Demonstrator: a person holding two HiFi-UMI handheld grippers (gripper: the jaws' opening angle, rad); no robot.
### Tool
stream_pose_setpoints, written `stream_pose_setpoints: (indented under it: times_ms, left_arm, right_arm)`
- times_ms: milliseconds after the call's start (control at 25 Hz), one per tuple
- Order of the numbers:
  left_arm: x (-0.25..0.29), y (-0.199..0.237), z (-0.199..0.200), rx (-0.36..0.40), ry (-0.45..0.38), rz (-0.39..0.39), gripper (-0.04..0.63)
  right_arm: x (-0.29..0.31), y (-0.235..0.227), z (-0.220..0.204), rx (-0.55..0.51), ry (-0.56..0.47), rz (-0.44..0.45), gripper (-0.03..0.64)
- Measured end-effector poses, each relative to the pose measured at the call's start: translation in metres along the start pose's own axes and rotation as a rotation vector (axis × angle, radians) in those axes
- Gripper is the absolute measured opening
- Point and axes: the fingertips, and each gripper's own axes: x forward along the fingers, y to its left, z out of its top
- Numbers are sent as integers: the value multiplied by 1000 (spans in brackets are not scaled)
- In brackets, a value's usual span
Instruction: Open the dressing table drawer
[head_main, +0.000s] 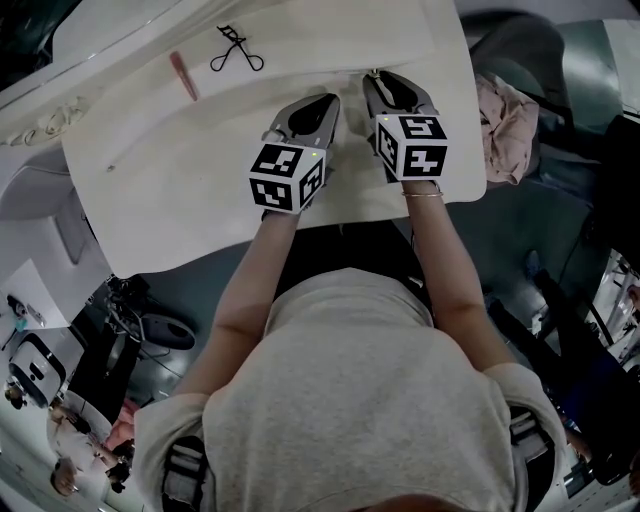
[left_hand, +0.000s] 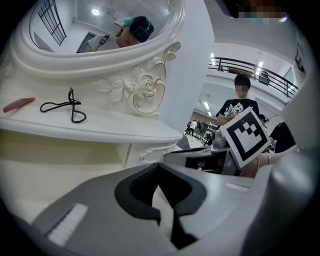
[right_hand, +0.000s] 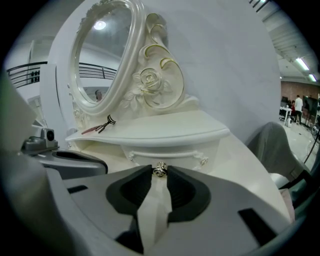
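The white dressing table (head_main: 170, 190) has a small drawer (right_hand: 167, 151) under its raised shelf (right_hand: 165, 131). A little metal knob (right_hand: 160, 170) sits at the middle of the drawer front. My right gripper (right_hand: 160, 173) is shut on that knob, one pad at each side; in the head view the right gripper (head_main: 374, 78) points at the shelf's edge. My left gripper (head_main: 330, 102) lies just left of it on the table top. Seen along its own jaws, the left gripper (left_hand: 159, 168) is shut with nothing in it. Beyond it is the drawer's left corner (left_hand: 145, 155).
A black eyelash curler (head_main: 237, 50) and a pink stick (head_main: 184, 75) lie on the shelf. An oval mirror (right_hand: 100, 55) with carved roses stands behind. A pink cloth (head_main: 510, 125) lies on a grey seat to the right. A person (left_hand: 240, 102) stands beyond.
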Motion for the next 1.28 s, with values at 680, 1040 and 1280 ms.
stream_pose_setpoints:
  times_ms: [680,1040,1280]
  left_arm:
    - [-18,-14,-13,10,5,-4,8]
    - [-25,-17,-15,6,2,3,8]
    - [-29,-18,-14,-5,-9,16,8]
  right_arm:
    - [-19,7,-17,-8,15,1,91]
    - [-31,12,-29,-1,28,3,91]
    - [-37,13,-34,-2,25,4,91]
